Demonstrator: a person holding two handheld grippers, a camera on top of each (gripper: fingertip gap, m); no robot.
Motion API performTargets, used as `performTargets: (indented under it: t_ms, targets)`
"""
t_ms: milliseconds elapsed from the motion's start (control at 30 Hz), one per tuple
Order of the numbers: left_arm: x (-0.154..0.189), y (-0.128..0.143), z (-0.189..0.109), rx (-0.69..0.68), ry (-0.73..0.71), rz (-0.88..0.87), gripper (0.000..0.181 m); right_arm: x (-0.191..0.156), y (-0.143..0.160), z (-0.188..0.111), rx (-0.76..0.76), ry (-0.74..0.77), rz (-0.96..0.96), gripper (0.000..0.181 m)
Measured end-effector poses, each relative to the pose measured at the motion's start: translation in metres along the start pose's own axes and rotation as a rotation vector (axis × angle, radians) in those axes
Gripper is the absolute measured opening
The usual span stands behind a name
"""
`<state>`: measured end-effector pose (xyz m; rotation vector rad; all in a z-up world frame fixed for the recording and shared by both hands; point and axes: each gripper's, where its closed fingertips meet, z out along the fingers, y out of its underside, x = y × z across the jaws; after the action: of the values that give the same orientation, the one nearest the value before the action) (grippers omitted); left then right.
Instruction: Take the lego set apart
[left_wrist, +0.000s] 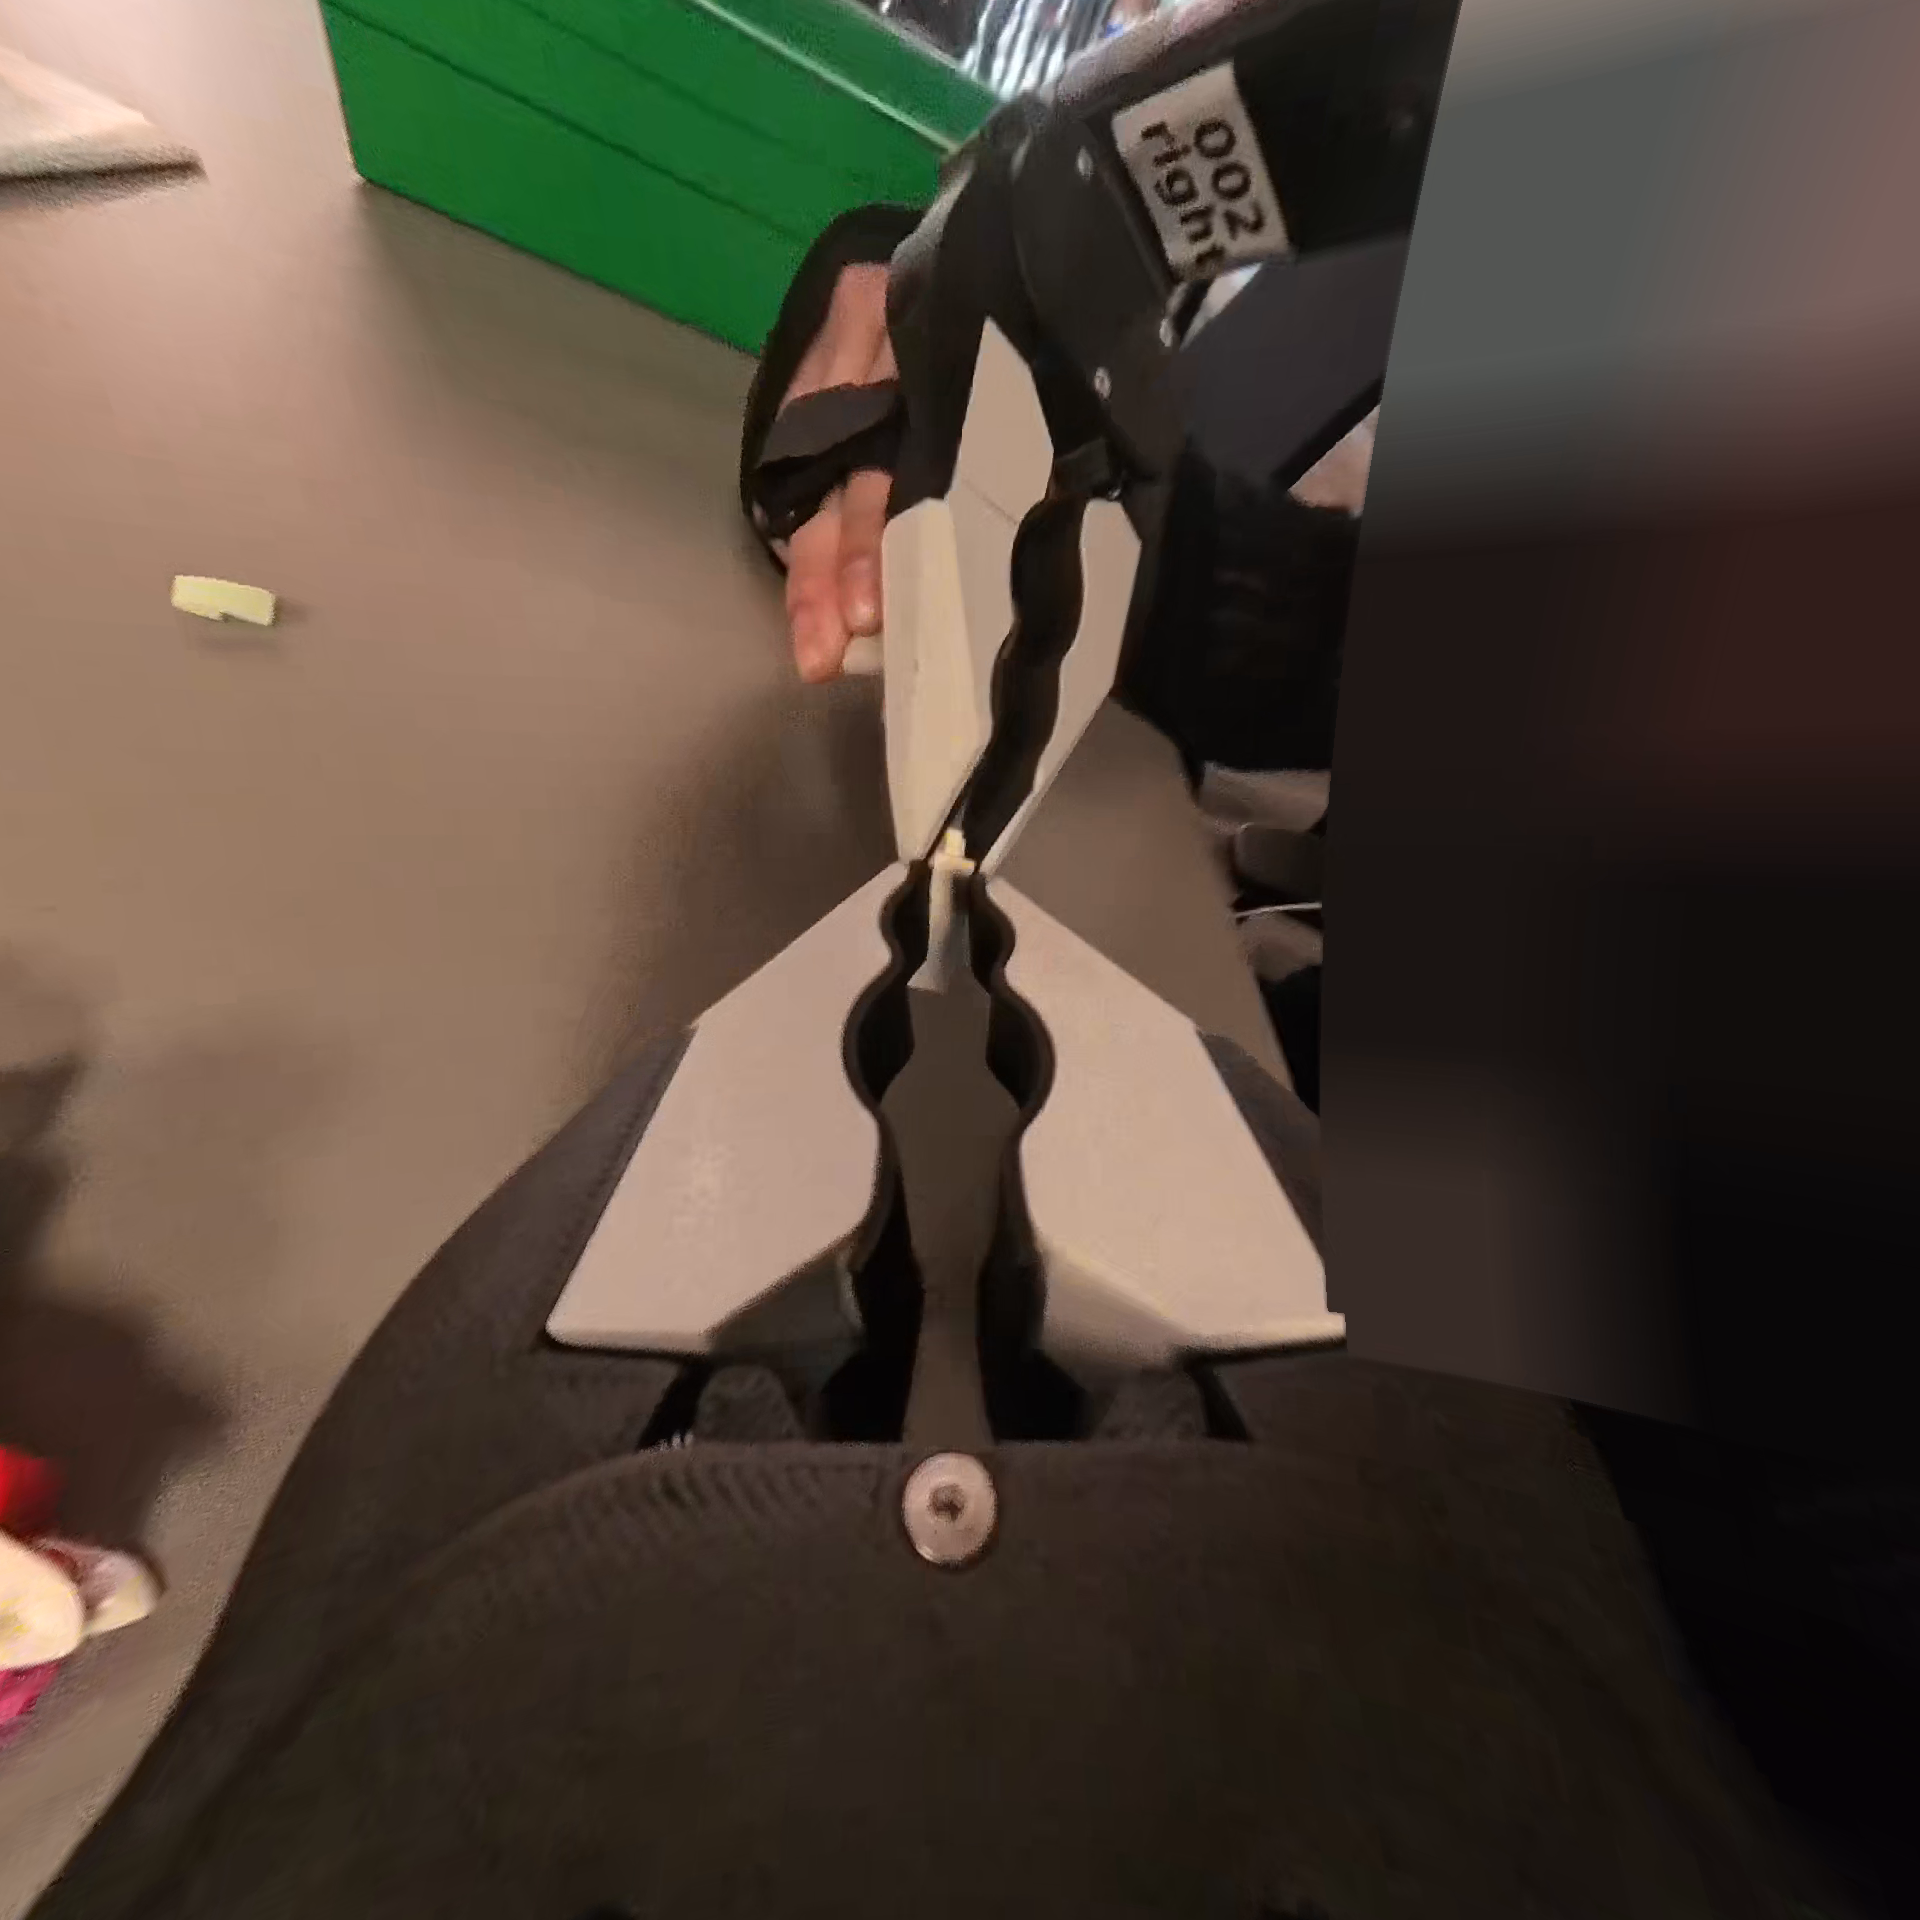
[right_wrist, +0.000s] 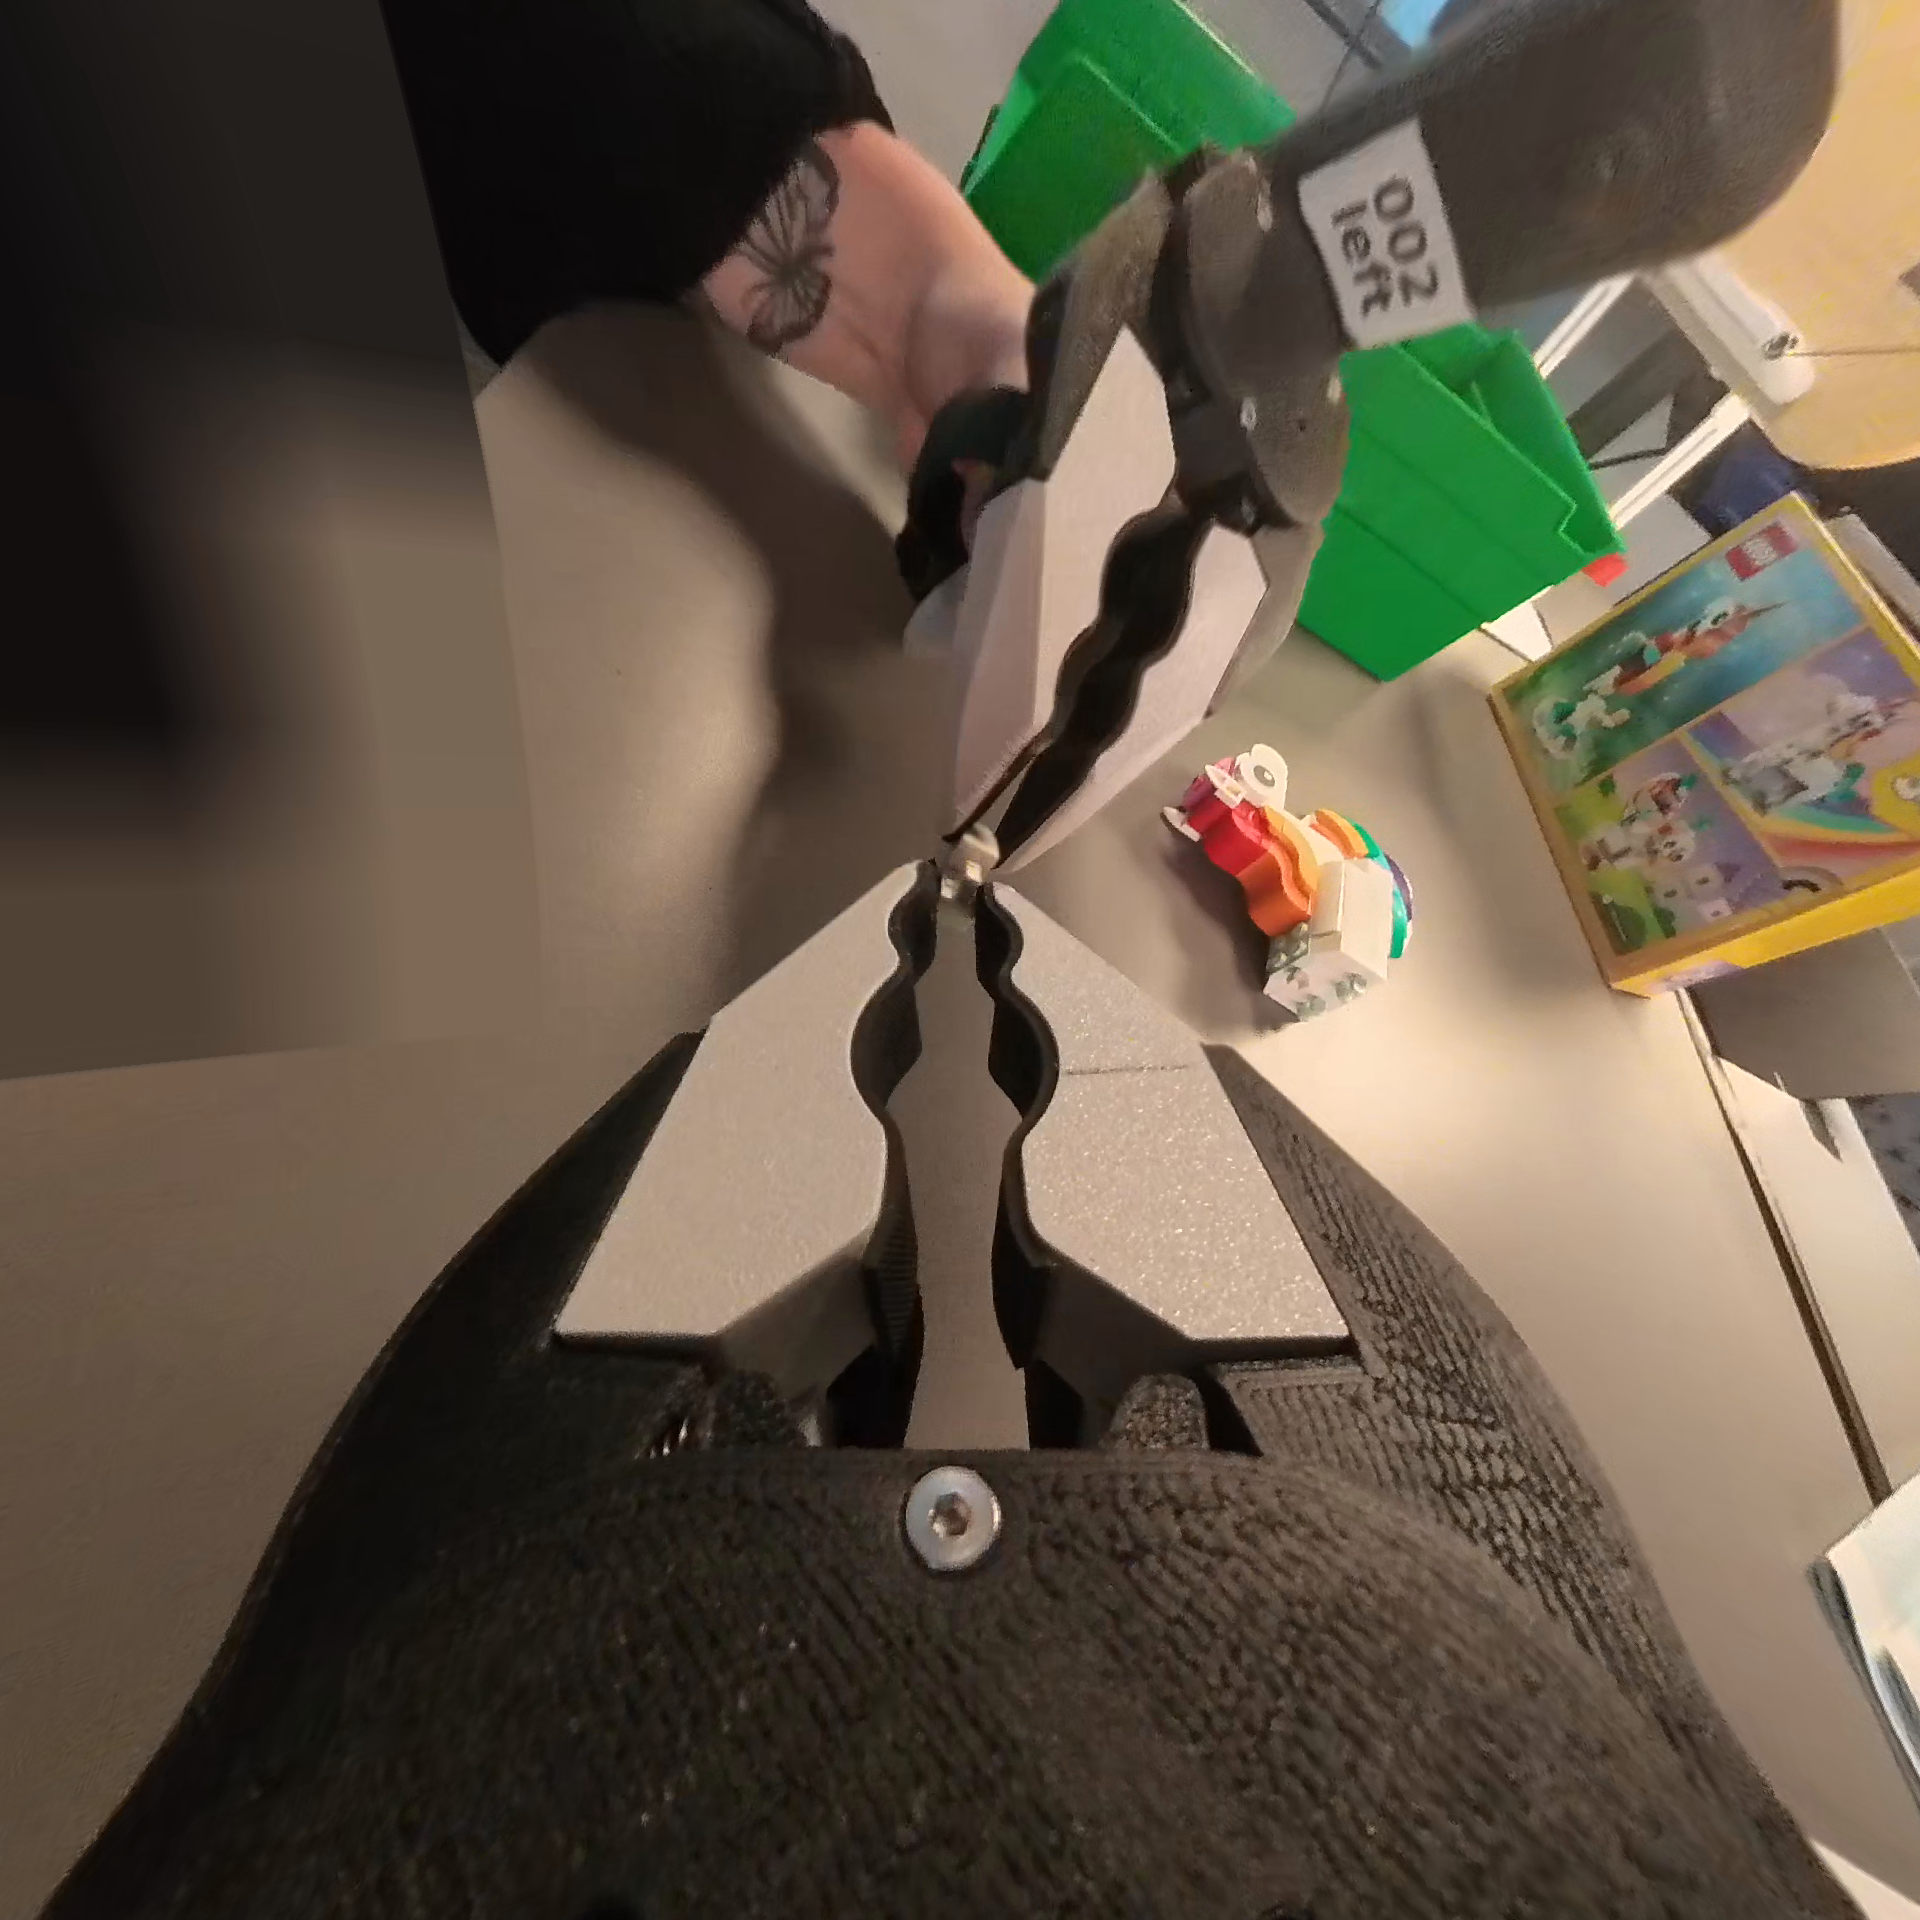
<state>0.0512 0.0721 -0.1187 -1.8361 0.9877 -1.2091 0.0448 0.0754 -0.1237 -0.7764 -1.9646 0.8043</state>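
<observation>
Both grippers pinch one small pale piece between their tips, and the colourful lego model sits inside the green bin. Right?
Not quite. The lego model lies on the table, outside the green bin, as the right wrist view shows. The left gripper and right gripper do pinch one small pale piece.

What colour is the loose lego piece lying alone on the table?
Pale cream-yellow loose piece, on the grey table; it shows best in the left wrist view.

Left claw (left_wrist: 943, 894) and right claw (right_wrist: 958, 896) meet tip to tip in mid-air, both pinched closed.

Green bins (right_wrist: 1444, 499) sitting up at one o'clock on the grey bench (right_wrist: 1455, 1195), yellow-edged picture box (right_wrist: 1714, 769) lying flat over at three
</observation>
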Motion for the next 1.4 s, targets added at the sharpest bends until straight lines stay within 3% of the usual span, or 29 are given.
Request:
performTargets:
  t_ms: [100, 233, 467, 1400]
  targets:
    - [-0.003, 0.002, 0.003, 0.0, 0.018, -0.039, 0.007, -0.001, 0.003, 0.0, -0.009, -0.016, 0.04, 0.006]
    - [-0.011, 0.006, 0.009, -0.068, -0.147, 0.157, 0.007, 0.001, 0.011, -0.002, 0.012, -0.081, 0.25, 0.006]
    - [-0.029, 0.016, 0.01, -0.198, -0.351, 0.361, 0.007, 0.007, 0.018, -0.002, 0.011, -0.076, 0.347, 0.006]
    - [-0.037, 0.018, 0.011, -0.243, -0.445, 0.438, 0.007, 0.008, 0.032, 0.009, -0.13, 0.023, 0.121, 0.001]
